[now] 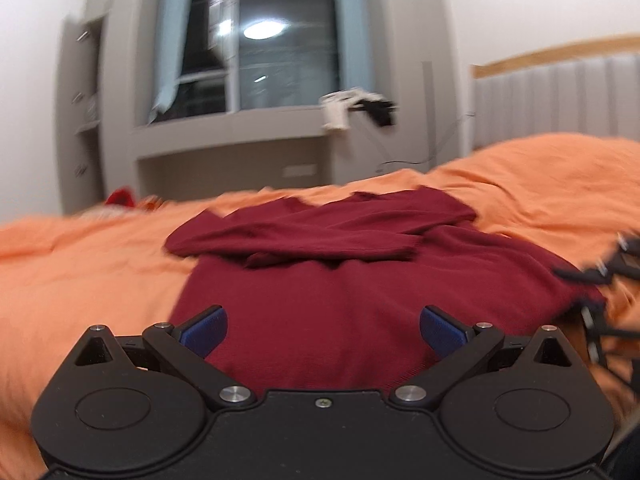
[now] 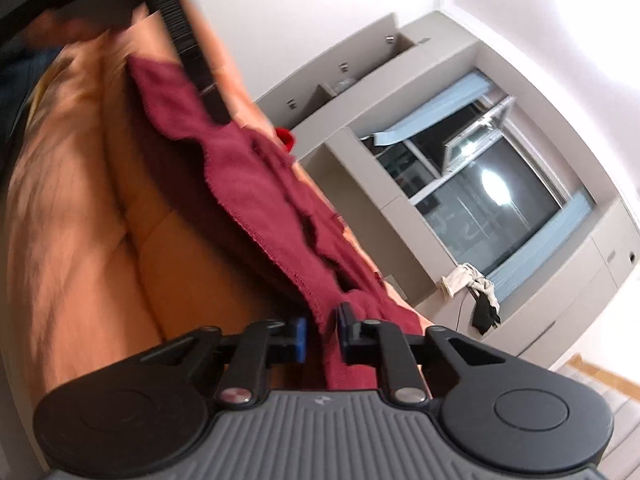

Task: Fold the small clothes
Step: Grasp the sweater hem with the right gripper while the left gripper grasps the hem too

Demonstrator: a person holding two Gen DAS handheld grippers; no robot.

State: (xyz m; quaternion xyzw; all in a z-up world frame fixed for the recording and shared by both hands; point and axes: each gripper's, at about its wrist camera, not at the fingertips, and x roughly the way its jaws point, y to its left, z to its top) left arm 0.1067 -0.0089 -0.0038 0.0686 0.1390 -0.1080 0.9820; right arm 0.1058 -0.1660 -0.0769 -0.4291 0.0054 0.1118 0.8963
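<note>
A dark red long-sleeved top [image 1: 328, 272] lies on the orange bedspread [image 1: 80, 272], its sleeves folded across the chest. My left gripper [image 1: 323, 330] hovers over the garment's near hem, open, its blue pads [image 1: 206, 330] wide apart with nothing between them. At the garment's right corner the black frame of my right gripper [image 1: 592, 280] shows, blurred. In the right wrist view, which is rolled sideways, my right gripper [image 2: 322, 330] is shut on the hemmed edge of the red top [image 2: 248, 184], the cloth pinched between its blue pads [image 2: 299, 338].
Beyond the bed stands a grey built-in unit with a window [image 1: 280, 60] and shelves [image 1: 86, 92]. A white and black cloth [image 1: 352, 110] hangs at the sill. A padded headboard [image 1: 560, 96] rises at the right. A small red item [image 1: 120, 198] lies at the bed's far edge.
</note>
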